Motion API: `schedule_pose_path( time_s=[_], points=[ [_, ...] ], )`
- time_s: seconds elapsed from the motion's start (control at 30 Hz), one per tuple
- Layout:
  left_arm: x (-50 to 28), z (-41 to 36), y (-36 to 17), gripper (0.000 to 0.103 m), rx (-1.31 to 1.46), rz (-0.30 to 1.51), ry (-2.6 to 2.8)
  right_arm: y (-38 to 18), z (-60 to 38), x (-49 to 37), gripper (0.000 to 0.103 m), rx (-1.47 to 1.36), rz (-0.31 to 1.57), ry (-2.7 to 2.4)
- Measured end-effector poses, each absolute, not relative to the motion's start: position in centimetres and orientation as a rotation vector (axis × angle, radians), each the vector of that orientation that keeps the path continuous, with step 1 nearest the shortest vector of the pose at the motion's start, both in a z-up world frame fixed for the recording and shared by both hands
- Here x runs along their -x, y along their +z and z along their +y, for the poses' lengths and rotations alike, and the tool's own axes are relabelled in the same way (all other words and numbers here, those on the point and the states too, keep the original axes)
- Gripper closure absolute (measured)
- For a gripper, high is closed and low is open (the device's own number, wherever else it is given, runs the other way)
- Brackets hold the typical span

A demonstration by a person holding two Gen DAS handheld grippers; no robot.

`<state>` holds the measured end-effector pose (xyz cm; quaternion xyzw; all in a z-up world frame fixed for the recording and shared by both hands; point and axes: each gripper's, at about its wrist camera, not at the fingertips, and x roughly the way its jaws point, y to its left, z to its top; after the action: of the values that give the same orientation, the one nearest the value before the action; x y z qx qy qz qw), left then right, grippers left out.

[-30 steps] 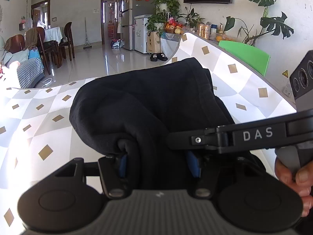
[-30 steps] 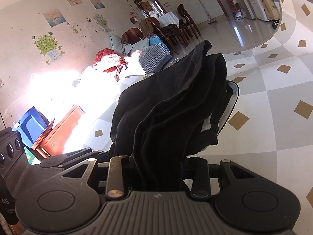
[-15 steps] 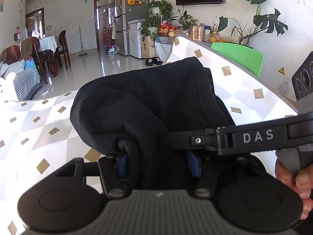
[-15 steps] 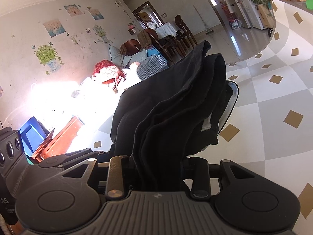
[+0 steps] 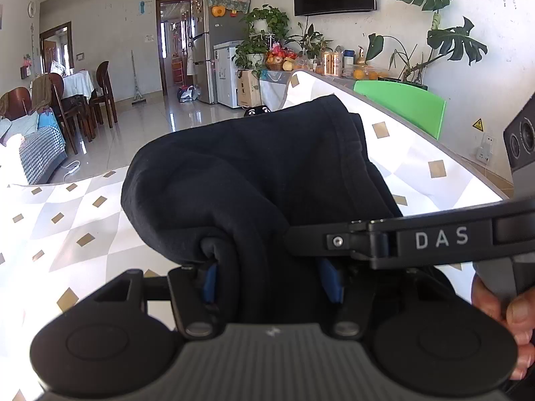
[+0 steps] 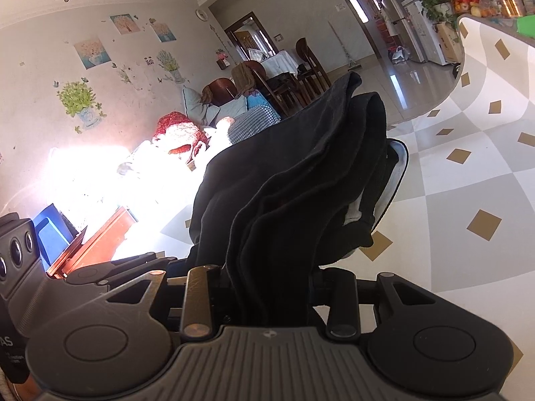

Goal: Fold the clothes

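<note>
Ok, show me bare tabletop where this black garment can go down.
Free: the checked tabletop left of the garment in the left view, and the wide stretch to its right in the right view. Crowded: the far edge by the green board, and the middle, where both grippers pinch the cloth.

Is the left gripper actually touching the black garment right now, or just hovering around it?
Touching. In the left wrist view the left gripper has the black garment bunched between its blue pads, the cloth filling the gap between the jaws.
</note>
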<state>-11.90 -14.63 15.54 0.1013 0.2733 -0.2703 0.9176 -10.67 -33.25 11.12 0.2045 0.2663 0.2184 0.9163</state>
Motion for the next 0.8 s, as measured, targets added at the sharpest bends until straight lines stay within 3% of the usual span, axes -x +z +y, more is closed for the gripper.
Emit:
schedule_pose_path(
  time_s=[0.8],
  points=[
    [8.8, -18.3, 18.1, 0.048, -0.203, 0.512, -0.577, 13.6, -37.0, 8.0, 0.066, -0.426, 0.508, 0.429]
  ],
)
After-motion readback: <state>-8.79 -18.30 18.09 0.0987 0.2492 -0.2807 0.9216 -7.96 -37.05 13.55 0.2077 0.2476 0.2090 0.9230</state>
